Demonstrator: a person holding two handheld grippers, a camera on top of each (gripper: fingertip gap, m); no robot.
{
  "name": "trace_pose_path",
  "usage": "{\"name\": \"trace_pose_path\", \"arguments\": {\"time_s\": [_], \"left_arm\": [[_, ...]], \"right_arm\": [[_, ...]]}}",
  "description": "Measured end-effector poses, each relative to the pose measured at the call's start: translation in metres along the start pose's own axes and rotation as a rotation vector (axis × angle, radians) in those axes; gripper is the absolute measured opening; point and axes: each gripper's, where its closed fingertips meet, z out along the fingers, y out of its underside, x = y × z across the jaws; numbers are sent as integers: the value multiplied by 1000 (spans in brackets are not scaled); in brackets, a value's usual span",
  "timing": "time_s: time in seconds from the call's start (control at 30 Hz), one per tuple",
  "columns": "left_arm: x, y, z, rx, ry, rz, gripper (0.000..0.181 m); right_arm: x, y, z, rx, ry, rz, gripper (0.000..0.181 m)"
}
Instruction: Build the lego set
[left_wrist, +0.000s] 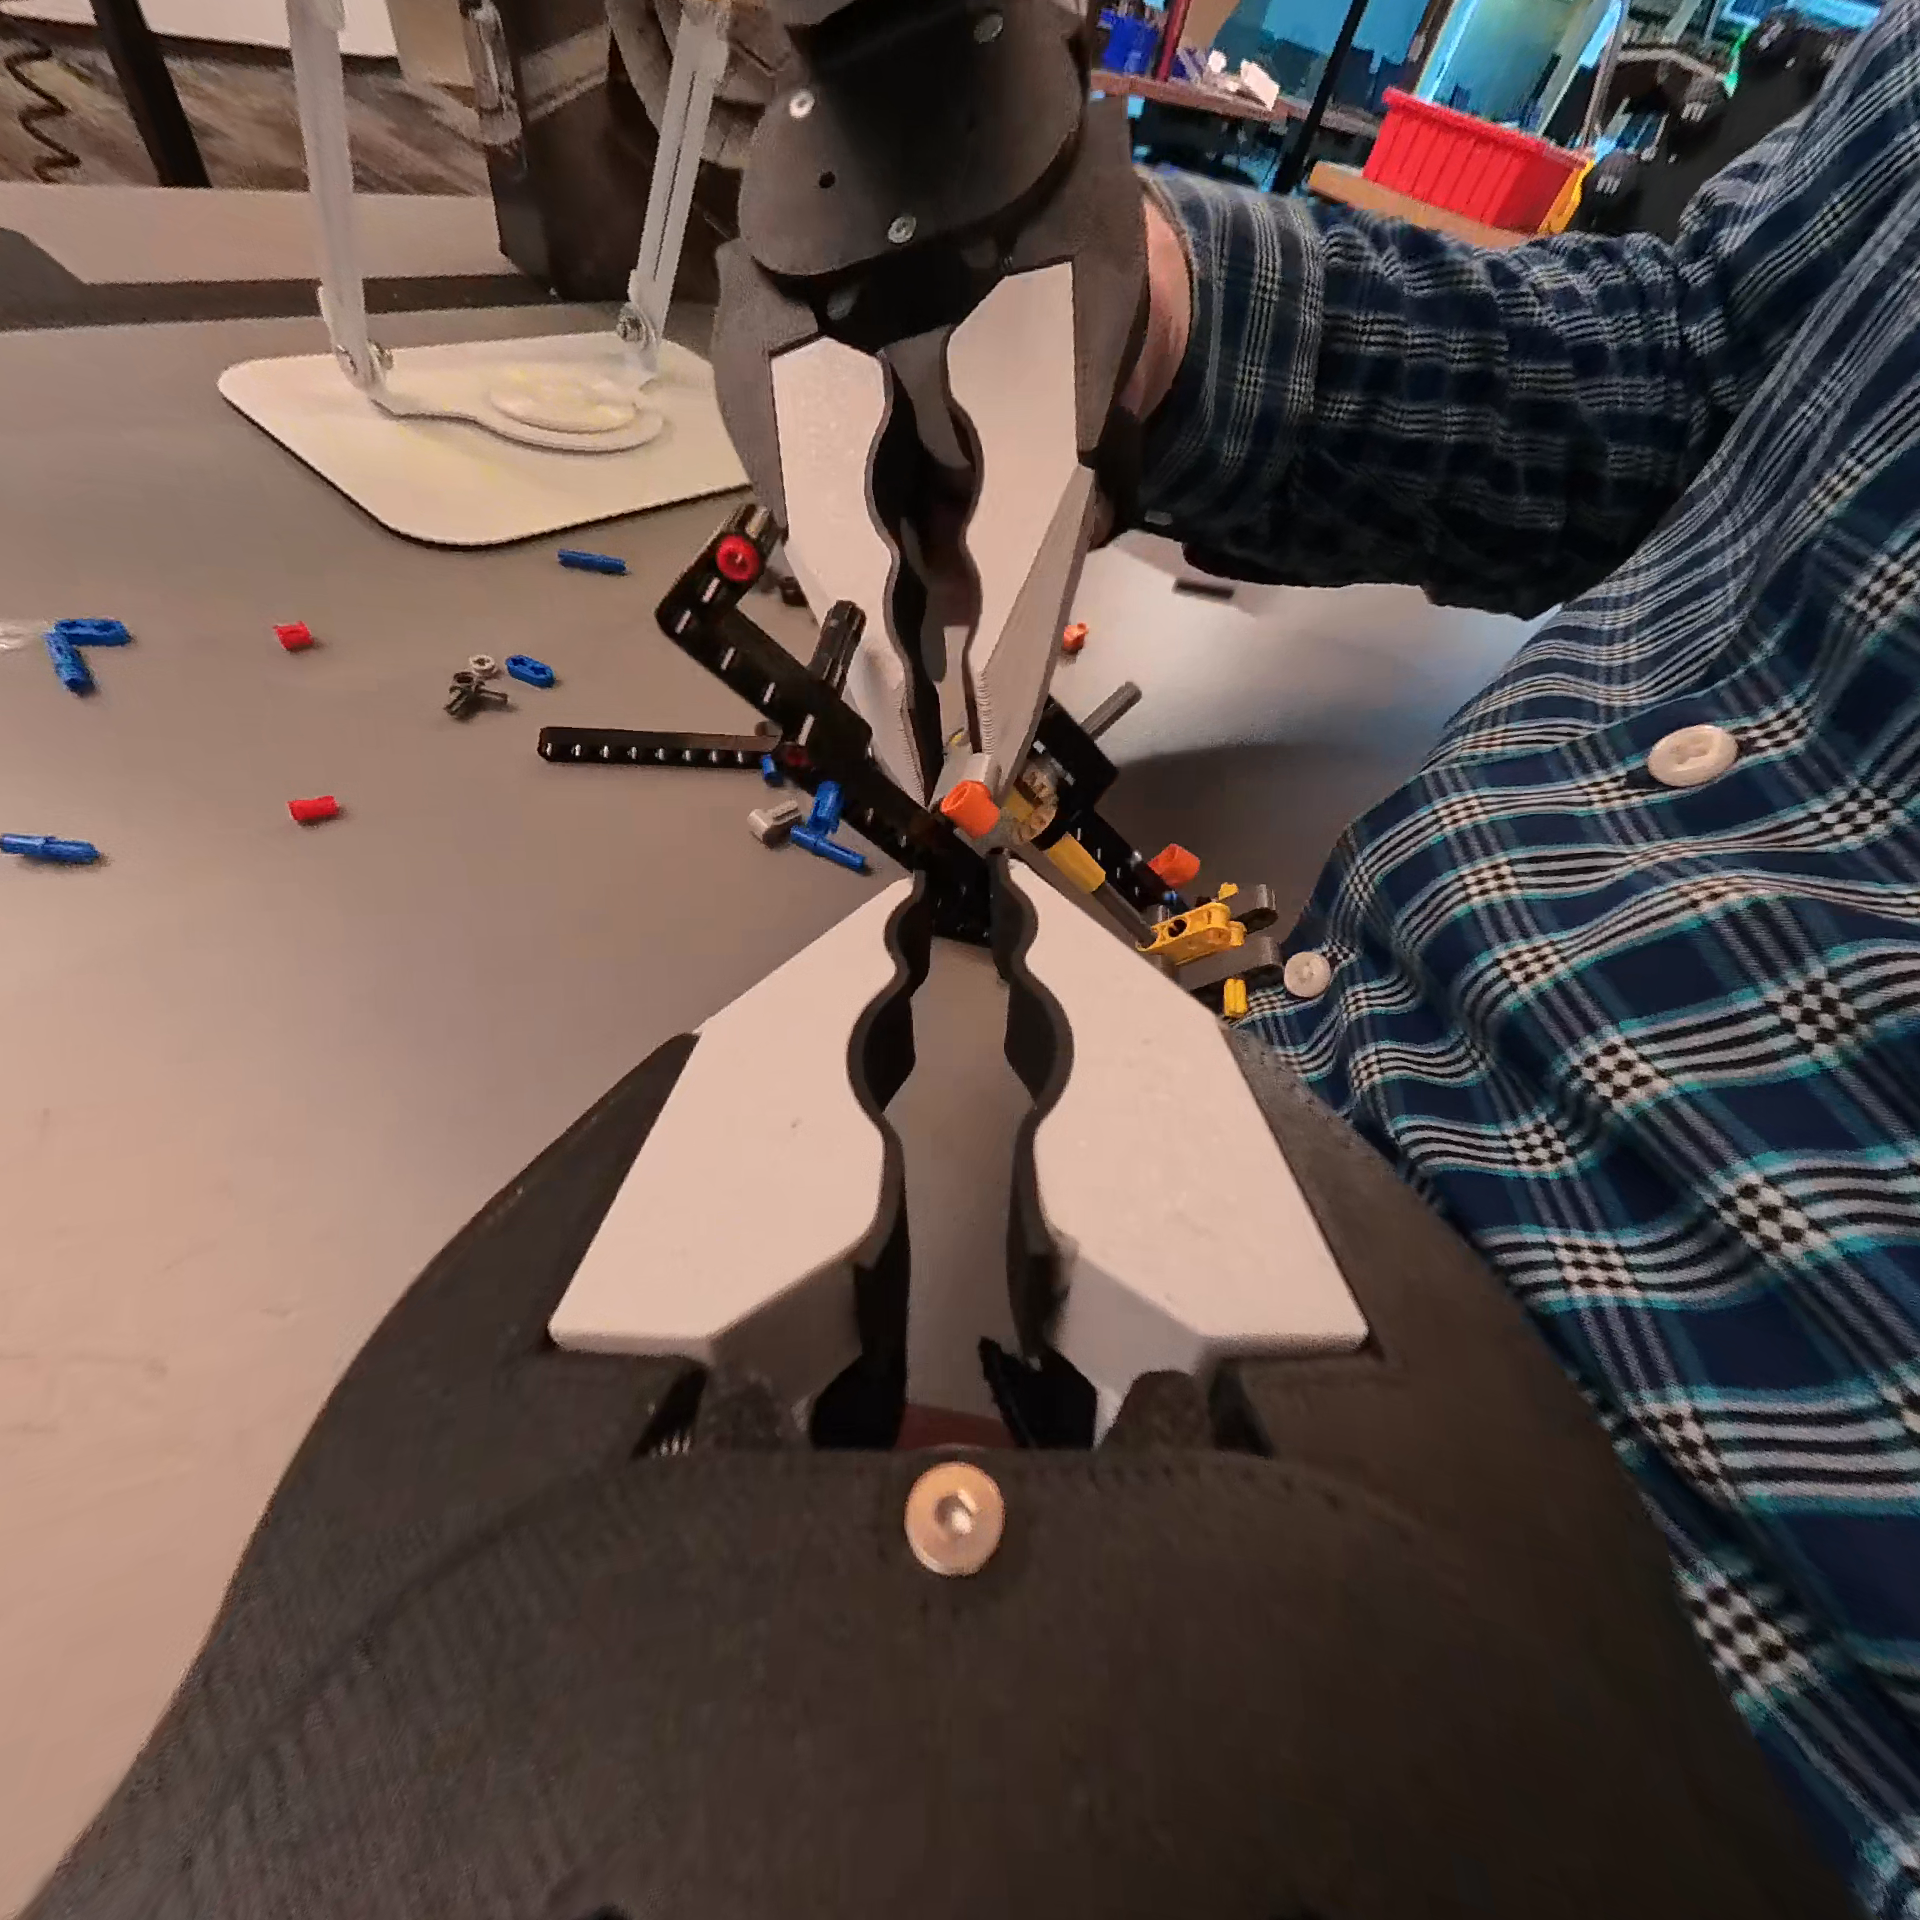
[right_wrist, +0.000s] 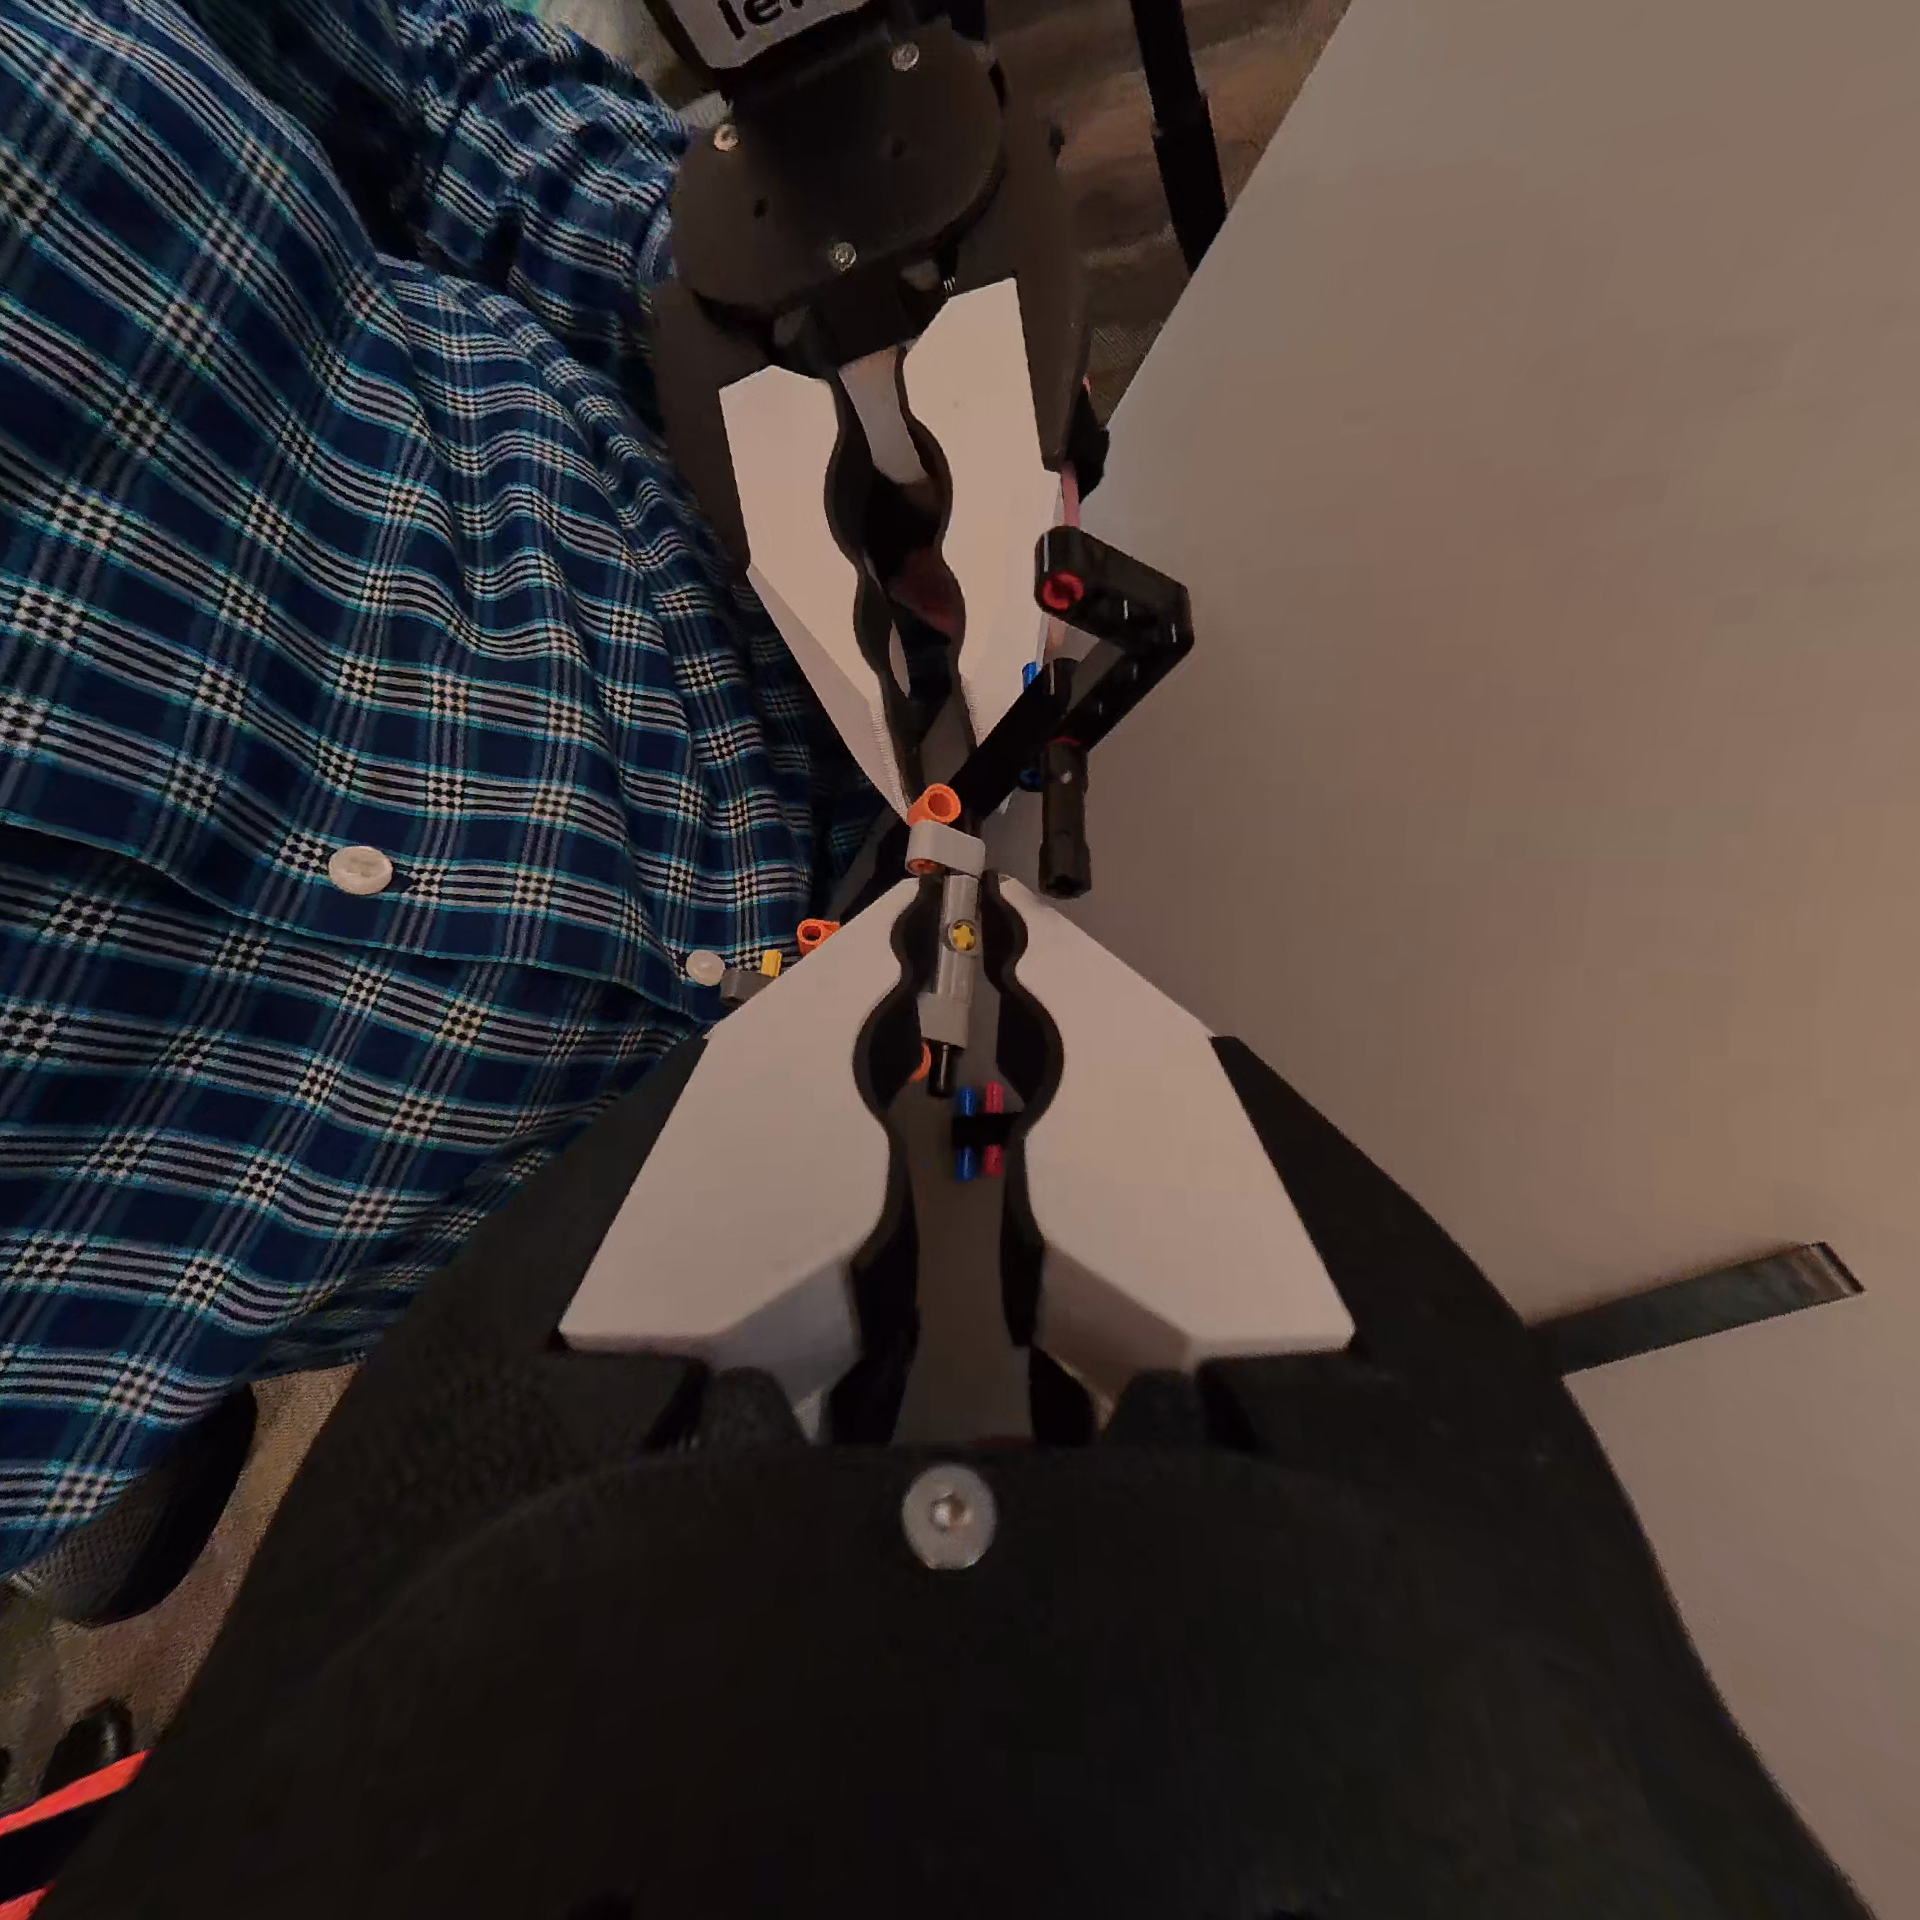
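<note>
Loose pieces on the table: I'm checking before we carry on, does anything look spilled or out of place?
Nothing looks damaged. Small blue pieces and red pieces lie scattered over the grey table, beside the black model that both grippers, left and right, pinch. That seems normal mid-build.

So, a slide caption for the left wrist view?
Two claws, left and right, pinch a black Lego assembly above the table.

**A workshop or lab space with work tables**

A wide grey table (left_wrist: 312, 1039) carries scattered small lego parts (left_wrist: 312, 808) and the white base of a stand (left_wrist: 468, 447). Behind it, patterned carpet (left_wrist: 260, 114) covers the floor. Farther back stand more benches loaded with gear, a red storage bin (left_wrist: 1475, 156) and blue bins (left_wrist: 1127, 42).
</note>
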Motion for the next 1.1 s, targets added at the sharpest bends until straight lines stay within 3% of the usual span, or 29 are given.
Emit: {"name": "trace_pose_path", "arguments": {"time_s": [0.67, 0.77, 1.1], "left_arm": [[-5, 8, -6, 12, 60, -222, 10], [0, 12, -2, -25, 102, -240, 23], [3, 12, 2, -30, 178, -328, 14]], "right_arm": [[5, -4, 8, -88, 101, -14, 6], [2, -8, 10, -80, 94, -21, 6], [4, -8, 10, -95, 94, -8, 6]]}}
